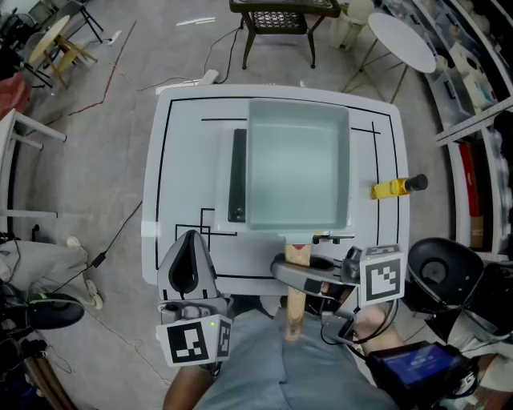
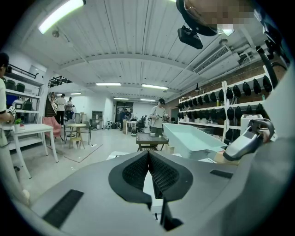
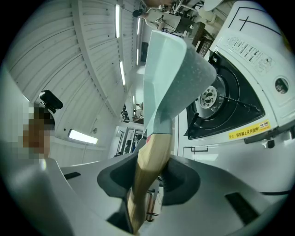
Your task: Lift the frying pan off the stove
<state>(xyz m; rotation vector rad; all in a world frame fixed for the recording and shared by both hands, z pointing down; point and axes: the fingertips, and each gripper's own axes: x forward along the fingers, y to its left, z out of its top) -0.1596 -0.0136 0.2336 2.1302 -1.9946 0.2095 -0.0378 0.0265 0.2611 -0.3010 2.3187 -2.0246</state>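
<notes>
A square pale-teal frying pan hangs over the white table, and only a black strip of the stove shows at its left side. My right gripper is shut on the pan's wooden handle. In the right gripper view the handle sits between the dark pads, the pan is raised, and the stove's burner lies bare beside it. My left gripper hovers at the table's near left edge, shut and empty, its pads meeting. The pan shows to its right.
A yellow bottle lies on the white table at the right, beside the pan. A black round seat stands at the near right. A dark metal side table and a round white table stand beyond.
</notes>
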